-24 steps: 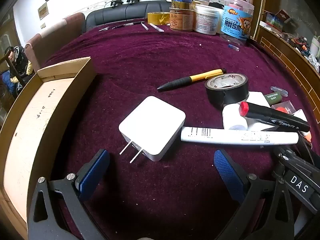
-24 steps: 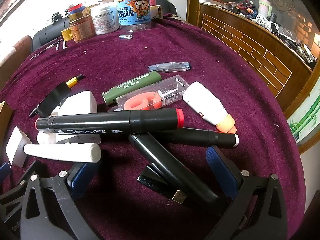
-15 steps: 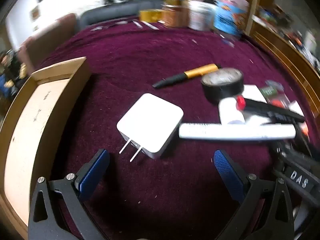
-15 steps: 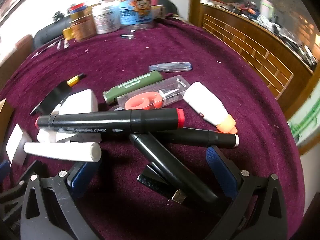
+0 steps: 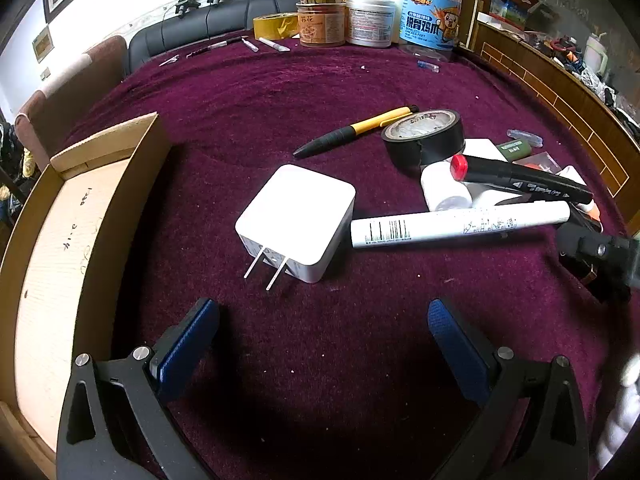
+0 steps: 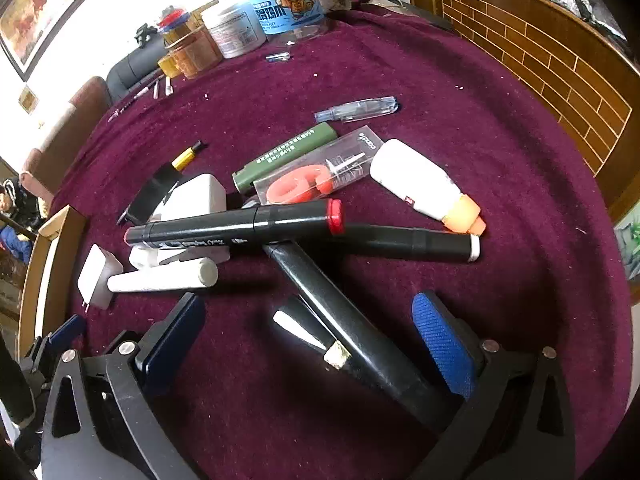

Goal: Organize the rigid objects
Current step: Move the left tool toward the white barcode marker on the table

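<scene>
Counter [image 5: 360,92], covered in maroon cloth, carries everything. Cardboard box [image 5: 72,216] sits at its left edge, open top, left of the left gripper [image 5: 320,344]; its near end runs out of frame, and in the right wrist view only a corner shows.

Pile of loose items lies mid-counter: tape roll [image 5: 424,136], yellow pen [image 5: 356,130], white tube [image 5: 460,226], markers, glue bottle [image 6: 424,184].

Charger [image 5: 296,220]: white block, flat on the cloth, just ahead of the left gripper and a little left of its centre line. Prongs point back toward the jaws. Its right corner looks to touch the end of the white tube, or nearly; cannot tell which. Left jaws are spread wide, nothing between them. Judgement: the left gripper is the nearer one to the charger, a short forward reach, and the box is on the same side.

Right gripper [image 6: 316,328]: jaws likewise parted and empty-handed, but a black marker [image 6: 340,320] lies between the pads, long axis running from the lower right up and away to the left, its far end tucked under the red-capped marker [image 6: 240,228]. No pad contact visible. A dark flat piece [image 6: 308,332] with a glare patch lies beside it; cannot make out what it is.

The black marker's near end is hidden under the right pad's arm.
</scene>
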Motion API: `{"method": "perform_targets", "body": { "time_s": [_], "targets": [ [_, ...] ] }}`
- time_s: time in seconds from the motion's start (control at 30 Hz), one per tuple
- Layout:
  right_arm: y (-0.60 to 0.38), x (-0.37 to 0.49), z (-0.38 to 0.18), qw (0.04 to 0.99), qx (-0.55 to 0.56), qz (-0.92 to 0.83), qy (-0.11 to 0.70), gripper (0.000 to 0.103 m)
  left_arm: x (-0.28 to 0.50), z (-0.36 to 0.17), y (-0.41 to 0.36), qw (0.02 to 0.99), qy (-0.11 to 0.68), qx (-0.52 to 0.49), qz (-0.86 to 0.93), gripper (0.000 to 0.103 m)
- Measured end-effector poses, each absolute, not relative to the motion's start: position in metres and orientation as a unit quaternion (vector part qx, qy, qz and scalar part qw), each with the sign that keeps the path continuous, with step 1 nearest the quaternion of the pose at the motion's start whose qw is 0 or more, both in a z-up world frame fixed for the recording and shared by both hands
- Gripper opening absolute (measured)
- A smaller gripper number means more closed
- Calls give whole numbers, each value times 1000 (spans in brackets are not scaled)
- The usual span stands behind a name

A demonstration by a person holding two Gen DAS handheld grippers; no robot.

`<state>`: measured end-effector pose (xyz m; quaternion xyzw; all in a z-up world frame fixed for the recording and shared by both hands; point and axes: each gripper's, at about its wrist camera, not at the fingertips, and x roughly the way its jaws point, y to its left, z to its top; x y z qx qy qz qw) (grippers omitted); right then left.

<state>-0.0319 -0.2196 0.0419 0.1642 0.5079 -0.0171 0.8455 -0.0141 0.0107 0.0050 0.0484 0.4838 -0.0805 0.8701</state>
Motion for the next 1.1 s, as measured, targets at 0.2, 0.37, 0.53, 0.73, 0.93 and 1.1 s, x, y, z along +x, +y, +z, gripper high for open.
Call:
{"method": "perform_targets", "body": {
  "time_s": [0.2, 0.37, 0.53, 0.73, 0.93, 1.1],
  "targets": [
    [-221, -77, 113, 930, 122, -89, 335, 92, -13, 5, 11, 870, 484, 50, -78, 102],
    [-224, -68, 118, 947, 88, -155, 266, 103, -14, 6, 11, 871, 484, 46, -76, 102],
    [-244, -37, 89, 935, 108, -199, 275, 102, -21, 14, 30, 871, 477, -6, -119, 101],
    [-242, -56, 96, 945, 94, -189, 251, 102, -30, 47, 41, 891, 429, -5, -147, 101],
    [-246, -49, 87, 939, 129, -153, 278, 102, -2, 64, 40, 900, 413, 27, -138, 101],
    [-258, -50, 82, 932, 166, -147, 288, 102, 13, 56, 43, 894, 429, 18, -130, 101]
  ]
}}
